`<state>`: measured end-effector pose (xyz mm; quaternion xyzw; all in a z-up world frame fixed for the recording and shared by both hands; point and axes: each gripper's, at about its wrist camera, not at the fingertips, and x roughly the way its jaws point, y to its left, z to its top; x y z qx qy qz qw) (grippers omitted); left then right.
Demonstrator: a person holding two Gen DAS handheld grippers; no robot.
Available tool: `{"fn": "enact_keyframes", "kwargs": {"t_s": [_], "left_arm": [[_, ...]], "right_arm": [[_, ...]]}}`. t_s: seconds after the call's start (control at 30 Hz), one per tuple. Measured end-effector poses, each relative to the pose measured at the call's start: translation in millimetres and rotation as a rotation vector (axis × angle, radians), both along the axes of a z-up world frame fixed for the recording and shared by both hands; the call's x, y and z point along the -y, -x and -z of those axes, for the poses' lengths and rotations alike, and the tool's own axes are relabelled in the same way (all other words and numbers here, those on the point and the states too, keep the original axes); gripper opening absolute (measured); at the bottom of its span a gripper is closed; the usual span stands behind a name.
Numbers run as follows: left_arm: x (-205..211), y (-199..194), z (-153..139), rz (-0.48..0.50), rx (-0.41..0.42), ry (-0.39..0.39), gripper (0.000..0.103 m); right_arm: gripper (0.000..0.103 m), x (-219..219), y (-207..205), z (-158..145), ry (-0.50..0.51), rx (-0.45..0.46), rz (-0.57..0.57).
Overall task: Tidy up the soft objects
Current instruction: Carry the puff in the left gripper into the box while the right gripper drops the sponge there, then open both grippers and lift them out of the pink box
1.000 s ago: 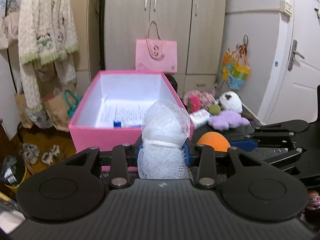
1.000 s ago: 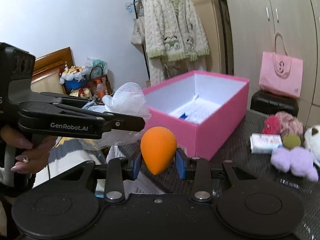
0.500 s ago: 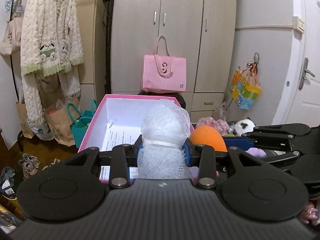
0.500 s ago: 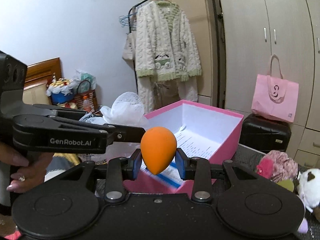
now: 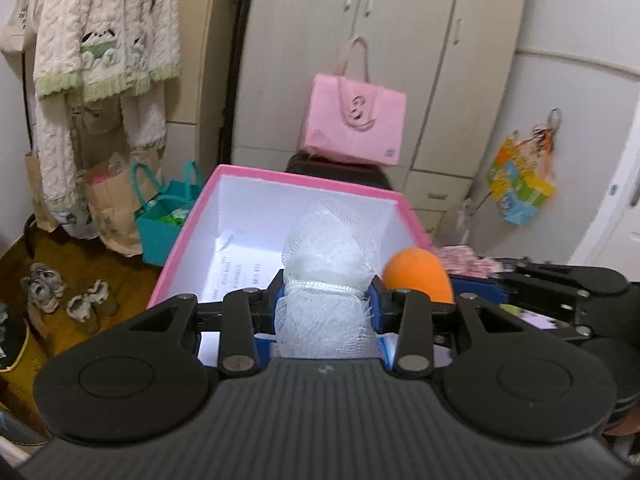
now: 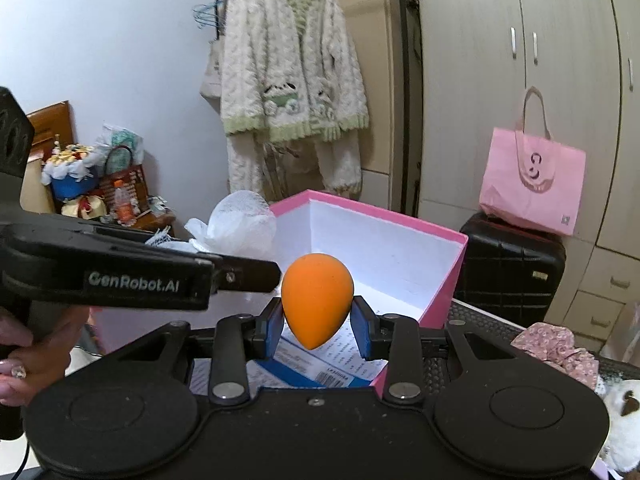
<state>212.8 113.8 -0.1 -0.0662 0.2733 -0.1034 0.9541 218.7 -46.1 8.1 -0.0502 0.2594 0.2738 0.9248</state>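
Tall pale cupboards (image 6: 520, 80) at the back, with a pink bag (image 6: 534, 184) on a black case (image 6: 512, 268) and a fluffy cream cardigan (image 6: 292, 80) on a hanger

Big pink box (image 6: 444, 288) open on the dark worktop (image 6: 472, 316), white inside, printed paper on its floor

Left gripper (image 5: 326, 306) clamped on a white net ball (image 5: 328, 272), blue pads squeezing its sides, held up over the near end of the box

Right gripper (image 6: 317, 324) clamped on an orange egg sponge (image 6: 317, 300), pointy end down, also over the open box near its right wall

Both soft things side by side and close together, net ball on the left, sponge on the right

Out on the worktop by the right edge: pink flowery scrunchie (image 6: 560, 348) and white plush toy (image 6: 622, 408)

Hand (image 6: 24, 356) with painted nails wrapped round the left gripper's handle
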Motion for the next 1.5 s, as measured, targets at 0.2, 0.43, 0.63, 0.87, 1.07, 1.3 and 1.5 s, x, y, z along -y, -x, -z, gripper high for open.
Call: {"fn": "enact_keyframes", "kwargs": {"t_s": [0.2, 0.43, 0.63, 0.87, 1.07, 1.3, 1.5], "left_arm": [[-2.4, -35.9, 6.3, 0.012, -0.162, -0.043, 0.039], [-0.5, -63.2, 15.2, 0.019, -0.278, -0.056, 0.039], [-3.5, -55.6, 19.7, -0.024, -0.275, -0.042, 0.06], [-0.2, -15.2, -1.3, -0.003, -0.117, -0.143, 0.062], [8.8, 15.8, -16.7, 0.045, -0.048, -0.233, 0.062], [14.0, 54.4, -23.9, 0.099, -0.018, -0.242, 0.062], [18.5, 85.8, -30.6, 0.133, 0.004, -0.254, 0.062]], "right_arm": [[0.041, -9.0, -20.9, 7.8, 0.025, -0.04, 0.004], [0.041, -21.2, -40.8, 12.8, 0.125, -0.057, -0.04], [0.047, -21.6, -50.7, 21.2, 0.136, -0.074, -0.037], [0.055, -8.4, -32.9, 9.6, 0.082, -0.045, -0.031], [0.055, 10.8, -16.1, -12.1, 0.032, -0.024, -0.004], [0.055, 28.9, 10.1, -30.8, -0.002, -0.031, 0.025], [0.055, 34.2, 41.1, -44.7, 0.004, -0.026, 0.006]]}}
